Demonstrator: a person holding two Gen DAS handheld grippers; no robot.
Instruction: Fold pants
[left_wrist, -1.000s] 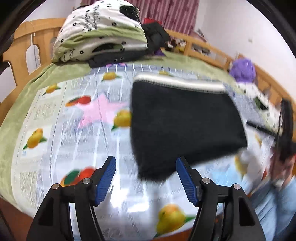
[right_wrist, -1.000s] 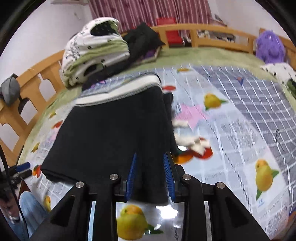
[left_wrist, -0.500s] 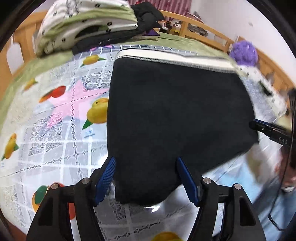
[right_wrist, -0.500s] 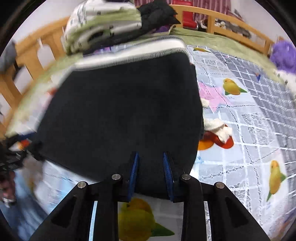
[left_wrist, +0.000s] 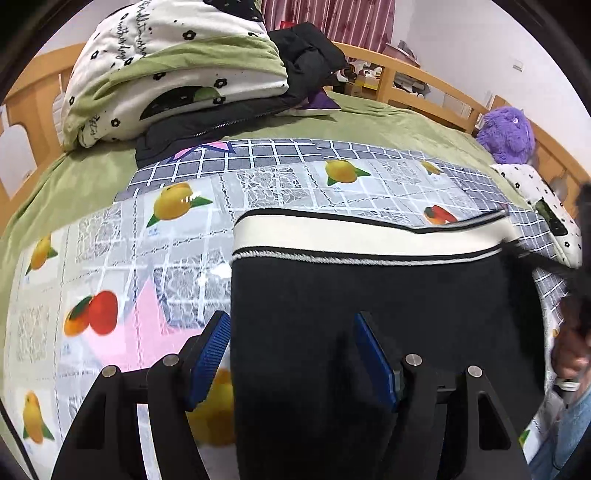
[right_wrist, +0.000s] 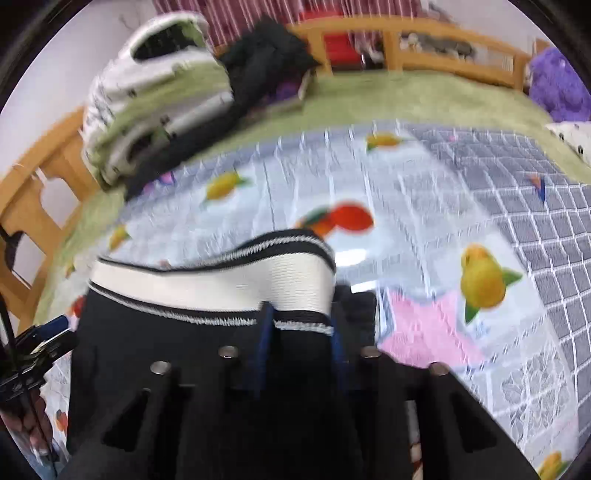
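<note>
1. The bed (left_wrist: 369, 125) carries the black pants (left_wrist: 369, 314), lying on its fruit-print cover (left_wrist: 110, 258).
2. Left gripper (left_wrist: 291, 354): fingers apart over the pants' near left edge.
3. Right gripper (right_wrist: 299, 343): nearly together on the pants; a thin pinch may slip and spoil the fold.

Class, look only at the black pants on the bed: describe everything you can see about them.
The black pants look like soft knit fabric, with a wide cream ribbed waistband edged in black-and-white stitched trim. They lie folded on the fruit-print mat, waistband on the far side. The right gripper is clamped on them near the waistband; the left gripper is open, straddling their left edge.
</note>
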